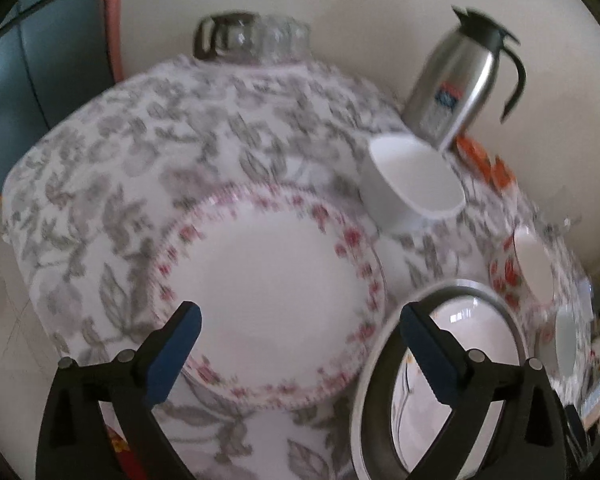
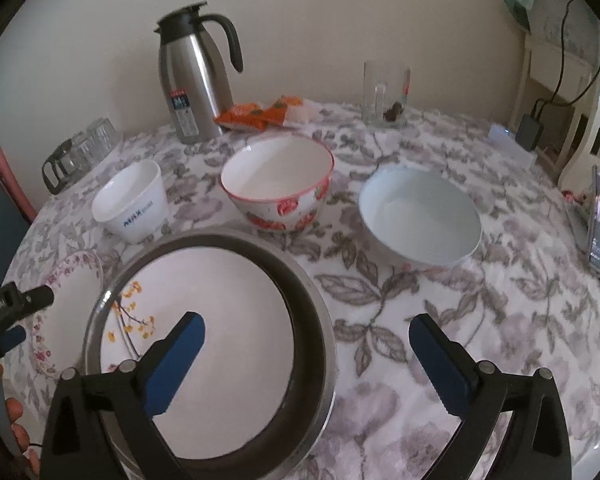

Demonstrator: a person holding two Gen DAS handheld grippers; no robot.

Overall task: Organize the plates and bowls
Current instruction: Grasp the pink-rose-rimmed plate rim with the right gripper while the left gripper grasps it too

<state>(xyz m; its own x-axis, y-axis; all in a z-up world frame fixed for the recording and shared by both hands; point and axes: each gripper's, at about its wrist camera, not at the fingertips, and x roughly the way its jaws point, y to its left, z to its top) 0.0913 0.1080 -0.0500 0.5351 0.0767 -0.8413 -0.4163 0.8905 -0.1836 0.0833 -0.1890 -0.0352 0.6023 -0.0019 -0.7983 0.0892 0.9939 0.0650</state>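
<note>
A cream wall backs a round counter (image 2: 440, 320) draped in a white cloth printed with grey leaves. On it, at the near left, lies a white dinner plate with a pink floral rim (image 1: 268, 292), and just to its right sits a dark metal-rimmed pan (image 2: 312, 320) holding a white plate with a yellow flower sprig (image 2: 204, 320). Behind these stand a small white bowl with blue lettering (image 2: 134, 204), a white bowl with red flowers (image 2: 280, 188) and a plain pale-blue bowl (image 2: 420, 216), well apart from one another. A steel flask with a black handle (image 2: 192, 80) stands near the wall, beside orange packets (image 2: 260, 114) and a clear glass mug (image 2: 384, 94). The left gripper (image 1: 300, 340) hangs wide open above the pink-rimmed plate, holding nothing. The right gripper (image 2: 308, 356) is also spread wide and empty, one finger over the pan.
</note>
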